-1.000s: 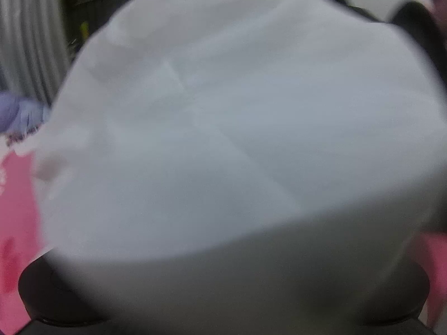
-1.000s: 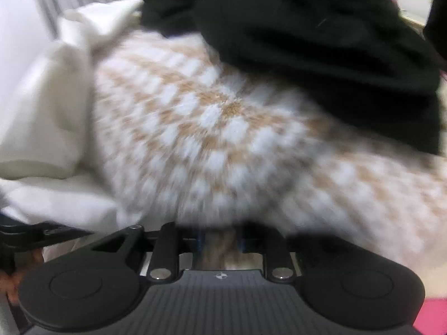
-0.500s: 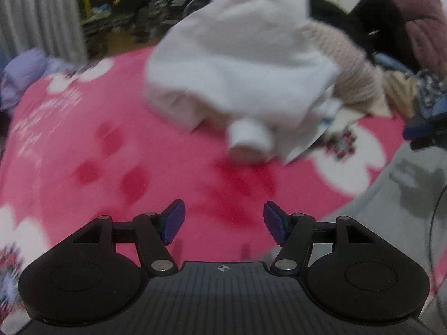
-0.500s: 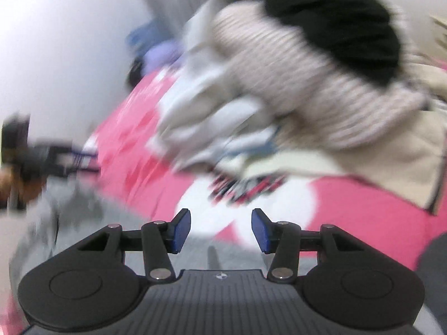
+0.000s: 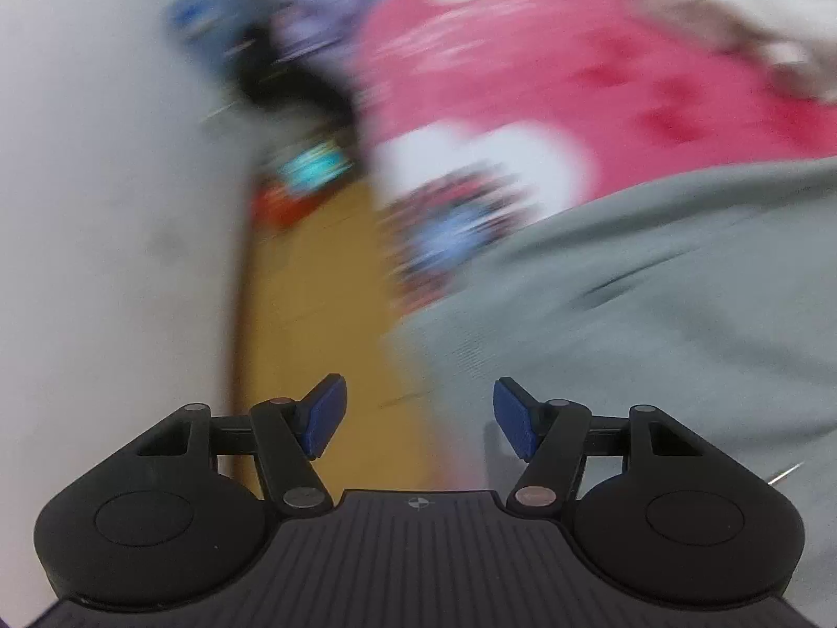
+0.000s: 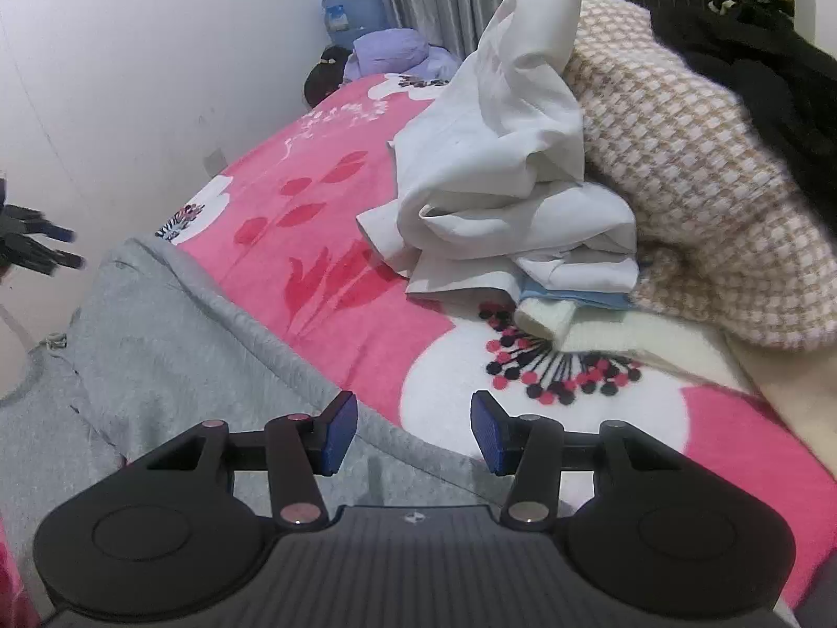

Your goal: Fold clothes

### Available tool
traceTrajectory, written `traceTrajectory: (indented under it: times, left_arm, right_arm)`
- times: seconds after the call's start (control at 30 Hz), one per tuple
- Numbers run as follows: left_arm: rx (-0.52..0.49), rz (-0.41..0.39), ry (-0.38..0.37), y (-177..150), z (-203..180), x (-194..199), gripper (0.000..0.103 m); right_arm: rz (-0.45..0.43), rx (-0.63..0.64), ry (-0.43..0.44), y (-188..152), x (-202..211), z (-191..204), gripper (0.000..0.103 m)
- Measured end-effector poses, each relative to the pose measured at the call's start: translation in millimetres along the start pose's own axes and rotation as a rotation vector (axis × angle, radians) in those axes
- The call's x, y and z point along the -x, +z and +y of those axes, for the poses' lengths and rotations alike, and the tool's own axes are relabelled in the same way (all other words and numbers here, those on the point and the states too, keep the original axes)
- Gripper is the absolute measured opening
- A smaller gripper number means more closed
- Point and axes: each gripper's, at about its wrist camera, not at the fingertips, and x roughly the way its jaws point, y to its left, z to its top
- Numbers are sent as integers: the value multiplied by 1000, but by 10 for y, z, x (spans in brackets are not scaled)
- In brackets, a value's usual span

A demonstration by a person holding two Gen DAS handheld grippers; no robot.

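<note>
A grey garment (image 6: 172,345) lies spread on the pink flowered blanket (image 6: 314,199) at the near left of the right wrist view. My right gripper (image 6: 414,432) hovers open over its edge, with nothing between the blue pads. The left wrist view is motion-blurred. There my left gripper (image 5: 418,416) stands open and empty above the same grey garment (image 5: 654,314), by the bed's edge. Farther back a crumpled white garment (image 6: 502,167) leans on a tan checked knit (image 6: 706,183). My left gripper (image 6: 36,246) shows as a dark blur at the far left.
A black garment (image 6: 758,63) tops the pile, and cream cloth (image 6: 654,345) lies under it. A purple bundle (image 6: 397,49) and a blue water jug (image 6: 350,8) sit by the curtain. Yellow floor (image 5: 314,261) and a white wall (image 5: 104,209) border the bed's left side.
Both grippers pulled back from the pile. The left let go of the white garment and swung left to the bed's edge. The right left the checked knit and now hovers over the grey garment.
</note>
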Motion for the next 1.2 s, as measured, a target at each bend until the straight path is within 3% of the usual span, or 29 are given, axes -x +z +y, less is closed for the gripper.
traceTrajectory:
  times: [0.07, 0.17, 0.4, 0.53, 0.63, 0.7, 0.8, 1.0, 1.1, 1.2]
  left_arm:
    - [74, -4, 39, -19, 203, -18, 62]
    - [98, -101, -27, 148, 63, 0, 62]
    - [-246, -321, -243, 602, -1180, -37, 62]
    - [-321, -354, -298, 770, -1593, -184, 63]
    - [-294, -340, -314, 800, -1697, -354, 63]
    - [-262, -323, -324, 798, -1728, -460, 63]
    - [-246, -344, -331, 743, -1751, -502, 60]
    - [-227, -394, -304, 681, -1831, -491, 28]
    - [-187, -382, -267, 739, -1856, -538, 27]
    - [-219, -377, -217, 739, -1956, -575, 29]
  right_arm:
    - [9, -4, 8, 44, -60, 31, 51]
    - [19, 41, 24, 141, -193, 230, 51]
    - [55, 272, 41, 324, -553, 941, 51]
    - [79, 335, -11, 348, -833, 1154, 51]
    - [100, 337, -65, 333, -1071, 1200, 44]
    - [112, 305, -70, 327, -1205, 1174, 22]
    - [129, 285, -60, 313, -1321, 1159, 4]
    - [71, 285, -91, 292, -1310, 1149, 2]
    - [42, 269, -114, 316, -1319, 1120, 2]
    - [31, 242, -169, 243, -1459, 1100, 4]
